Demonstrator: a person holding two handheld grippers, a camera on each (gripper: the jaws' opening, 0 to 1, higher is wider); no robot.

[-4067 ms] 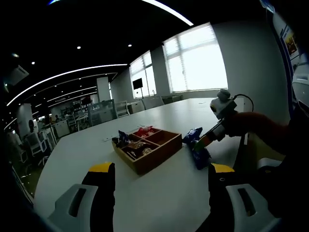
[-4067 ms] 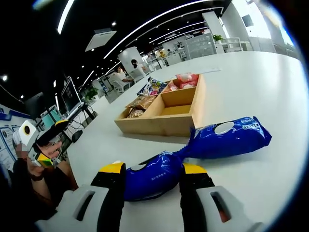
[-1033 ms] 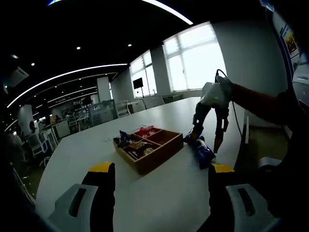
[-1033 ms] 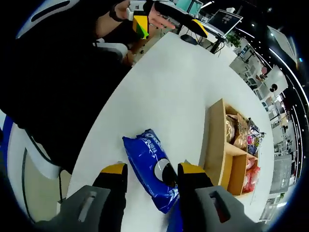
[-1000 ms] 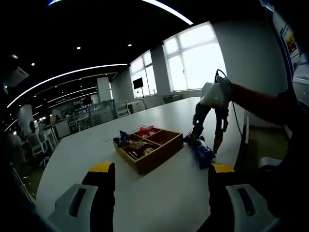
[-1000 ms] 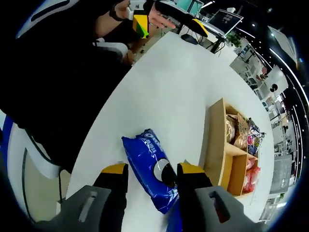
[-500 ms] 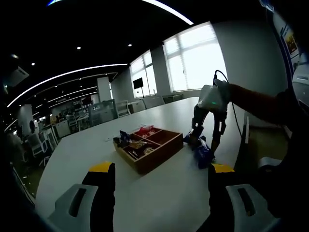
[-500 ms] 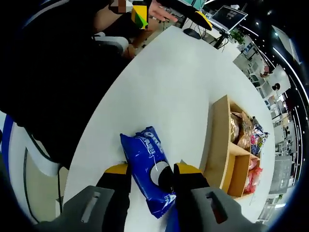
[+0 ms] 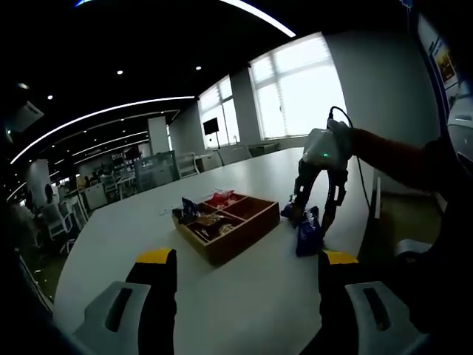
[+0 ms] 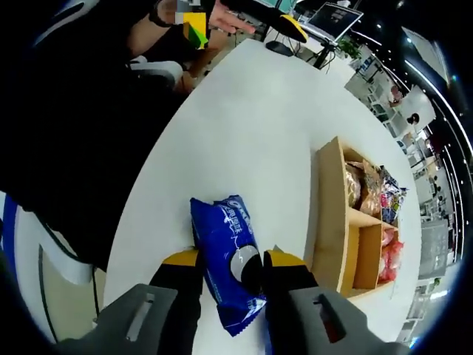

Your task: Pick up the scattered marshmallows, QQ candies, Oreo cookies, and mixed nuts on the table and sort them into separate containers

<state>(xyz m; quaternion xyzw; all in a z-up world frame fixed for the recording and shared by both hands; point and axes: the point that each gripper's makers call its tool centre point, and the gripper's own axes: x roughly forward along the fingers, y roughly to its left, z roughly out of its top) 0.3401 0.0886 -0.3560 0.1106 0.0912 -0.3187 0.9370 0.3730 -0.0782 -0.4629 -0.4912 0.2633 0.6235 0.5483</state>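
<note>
A blue Oreo packet [image 10: 228,248] sits between the yellow-tipped jaws of my right gripper [image 10: 233,260], which is shut on its middle. From the left gripper view, the right gripper [image 9: 313,219] points down at the table and the Oreo packet [image 9: 305,237] hangs tilted under it, one end raised. Just beside it stands the wooden divided tray [image 10: 329,214], holding brown nut packets [image 10: 358,188], colourful candy packets [image 10: 389,198] and a red packet [image 10: 392,255]; one compartment is bare. My left gripper [image 9: 240,270] is open, low over the near table, well short of the tray [image 9: 238,244].
The white table [image 10: 251,126] runs wide around the tray, its edge close to the person's dark clothing [image 10: 81,133]. A hand [image 10: 222,18] shows at the far table end. Desks, chairs and bright windows [image 9: 295,96] lie beyond.
The right gripper has swung from lying low along the table to pointing down over the Oreo packet, closed in on it, and tilted it up. The left gripper has stayed put.
</note>
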